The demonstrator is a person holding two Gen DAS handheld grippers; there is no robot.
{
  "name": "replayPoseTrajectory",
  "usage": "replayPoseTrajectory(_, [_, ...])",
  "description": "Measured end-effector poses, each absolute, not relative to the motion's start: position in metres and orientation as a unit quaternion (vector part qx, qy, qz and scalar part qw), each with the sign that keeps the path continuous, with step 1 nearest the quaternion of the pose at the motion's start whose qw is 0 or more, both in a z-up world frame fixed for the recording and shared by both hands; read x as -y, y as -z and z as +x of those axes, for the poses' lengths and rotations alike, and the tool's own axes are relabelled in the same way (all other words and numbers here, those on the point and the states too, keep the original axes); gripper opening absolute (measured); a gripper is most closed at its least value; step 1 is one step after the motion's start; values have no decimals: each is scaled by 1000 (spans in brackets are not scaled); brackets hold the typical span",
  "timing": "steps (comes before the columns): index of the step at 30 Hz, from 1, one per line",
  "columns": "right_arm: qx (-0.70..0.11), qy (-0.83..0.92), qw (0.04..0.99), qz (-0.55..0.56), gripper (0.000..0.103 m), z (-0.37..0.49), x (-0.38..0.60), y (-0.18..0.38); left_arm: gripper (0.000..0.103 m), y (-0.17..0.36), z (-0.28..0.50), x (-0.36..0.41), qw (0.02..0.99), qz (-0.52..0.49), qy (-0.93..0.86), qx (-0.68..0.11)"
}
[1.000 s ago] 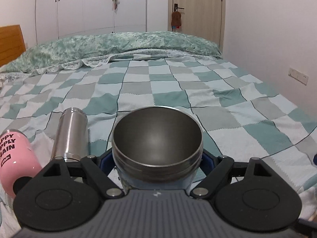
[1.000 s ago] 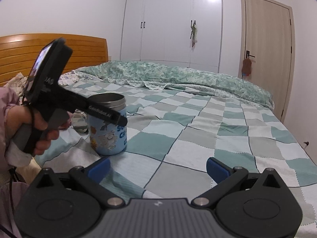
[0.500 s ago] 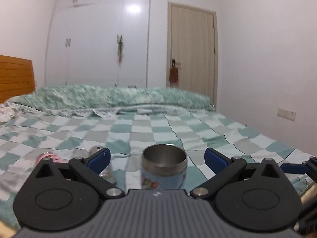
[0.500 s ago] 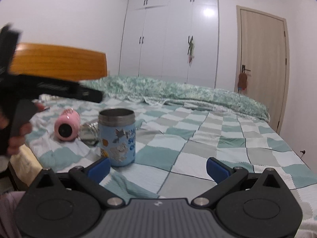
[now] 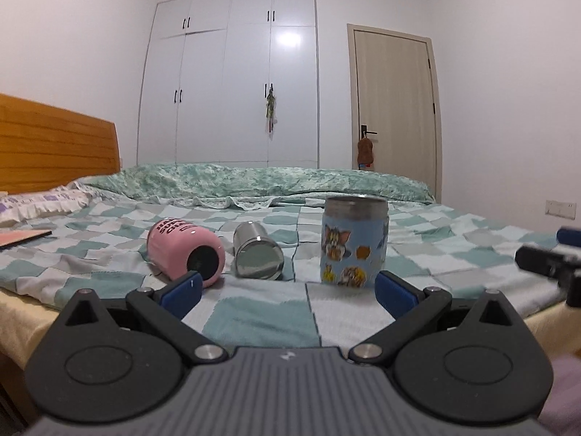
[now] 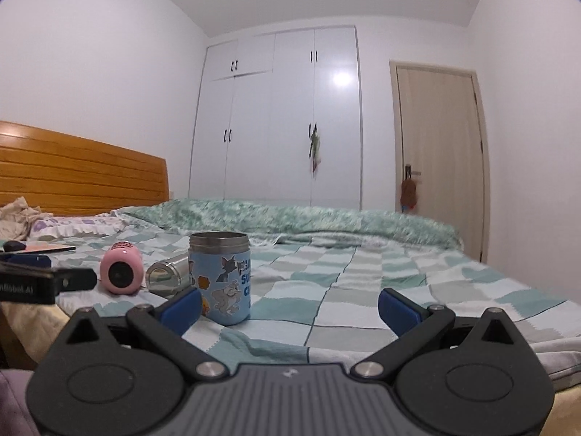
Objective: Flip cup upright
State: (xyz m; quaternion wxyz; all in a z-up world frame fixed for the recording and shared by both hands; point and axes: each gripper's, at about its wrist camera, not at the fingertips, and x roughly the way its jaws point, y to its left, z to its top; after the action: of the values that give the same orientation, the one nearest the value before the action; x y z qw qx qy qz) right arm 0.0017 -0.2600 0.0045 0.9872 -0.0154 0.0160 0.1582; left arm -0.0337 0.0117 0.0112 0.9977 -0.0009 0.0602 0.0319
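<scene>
Blue cup (image 5: 354, 243) stands upright on the checked quilt (image 5: 261, 321), near the bed's front edge. Steel rim and mouth up, glossy wrap printed with cartoon cat-and-mouse figures, squat cylinder. Beside it on its left lie two more vessels on their sides: a bare steel cup (image 5: 257, 256), brushed and mirror-bottomed, and a matte pink cup (image 5: 186, 251) with dark lettering, base toward me. The two lie just beside each other; I cannot tell if they touch.

My left gripper (image 5: 287, 290) hangs level, short of the bed, jaws spread wide, blue pads flanking open air; the blue cup sits beyond its right pad, untouched. My right gripper (image 6: 290, 305) holds the same low, level pose, jaws likewise wide apart and holding nothing.

The right wrist view gives the cup (image 6: 220, 278) closer, its lettering legible in part, the pink cup (image 6: 120, 273) and steel cup (image 6: 169, 279) behind it, and the left gripper's black side at the frame's left edge. The left view alone shows the steel cup's reflective end face on.
</scene>
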Motion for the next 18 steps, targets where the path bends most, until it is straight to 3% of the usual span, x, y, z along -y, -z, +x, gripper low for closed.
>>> replayPoseTrajectory(18, [16, -166, 985, -44, 103, -14, 251, 7, 103, 1, -41, -14, 999, -6, -33, -43])
